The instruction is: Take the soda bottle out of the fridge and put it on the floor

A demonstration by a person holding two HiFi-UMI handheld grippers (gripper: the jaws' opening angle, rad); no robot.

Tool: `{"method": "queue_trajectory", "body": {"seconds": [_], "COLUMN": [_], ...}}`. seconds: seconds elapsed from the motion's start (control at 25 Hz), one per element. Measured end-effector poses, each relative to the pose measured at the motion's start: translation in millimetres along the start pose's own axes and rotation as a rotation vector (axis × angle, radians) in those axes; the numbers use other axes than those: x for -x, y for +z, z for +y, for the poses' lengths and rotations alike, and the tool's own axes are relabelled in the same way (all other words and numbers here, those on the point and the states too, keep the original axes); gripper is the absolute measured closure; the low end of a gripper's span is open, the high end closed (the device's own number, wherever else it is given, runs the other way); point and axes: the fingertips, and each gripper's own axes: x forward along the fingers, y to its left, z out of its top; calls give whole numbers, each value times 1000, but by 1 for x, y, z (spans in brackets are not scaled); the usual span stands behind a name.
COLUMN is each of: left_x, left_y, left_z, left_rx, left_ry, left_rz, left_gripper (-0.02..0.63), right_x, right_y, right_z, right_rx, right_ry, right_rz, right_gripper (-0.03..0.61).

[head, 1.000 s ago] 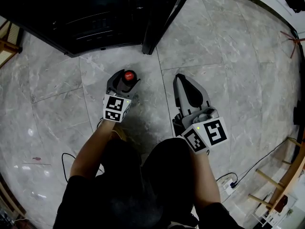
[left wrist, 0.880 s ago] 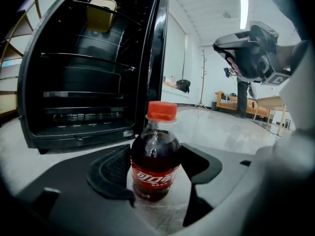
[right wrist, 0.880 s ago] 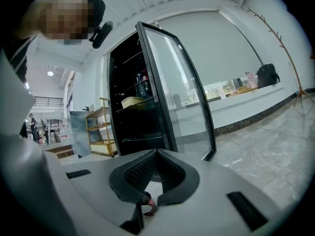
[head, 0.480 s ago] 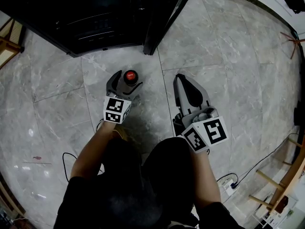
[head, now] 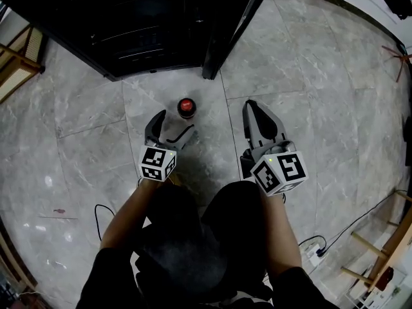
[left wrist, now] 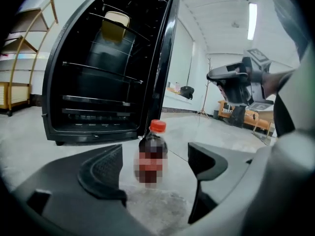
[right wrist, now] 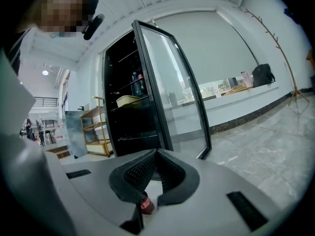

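The soda bottle (head: 186, 106), dark with a red cap, stands upright on the grey tile floor in front of the open black fridge (head: 129, 24). My left gripper (head: 172, 125) sits just behind it, open. Its jaws have just been opening and hold nothing. In the left gripper view the bottle (left wrist: 151, 154) stands free on the floor beyond the spread pads (left wrist: 106, 168). My right gripper (head: 252, 107) hovers to the right of the bottle, shut and empty. In the right gripper view the pads (right wrist: 142, 173) meet, and the bottle (right wrist: 145, 204) peeks out below them.
The fridge door (head: 235, 24) stands open, reaching toward me just right of the bottle. A yellow container (left wrist: 114, 26) sits on an upper fridge shelf. A wooden rack (head: 19, 63) is at the left. Cables (head: 322, 243) lie on the floor at the lower right.
The left gripper's jaws spread off the bottle and drew back toward me. The bottle stays standing on the floor. The right gripper kept its place.
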Motion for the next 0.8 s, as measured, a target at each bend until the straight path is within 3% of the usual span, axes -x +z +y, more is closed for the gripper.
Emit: {"method": "queue_trajectory", "body": {"seconds": [0.2, 0.36, 0.44, 0.68, 0.8], "left_x": [12, 34, 52, 118, 154], "left_y": [22, 66, 105, 254, 333], "left_z": [3, 5, 3, -8, -21], "left_rx": [24, 20, 9, 9, 52], "left_ry": [-5, -2, 5, 26, 10], "left_rz": [-11, 1, 4, 11, 16], "left_gripper": [222, 323, 406, 565, 606], "right_x": [1, 9, 12, 38, 55], "right_y": [2, 25, 48, 166, 233], "right_z": [-8, 2, 16, 69, 110], "right_rx": [-42, -92, -82, -77, -80], "right_ry": [-51, -89, -86, -62, -22], "right_rz": [3, 9, 40, 125, 173], "right_gripper": [555, 555, 555, 555, 555]}}
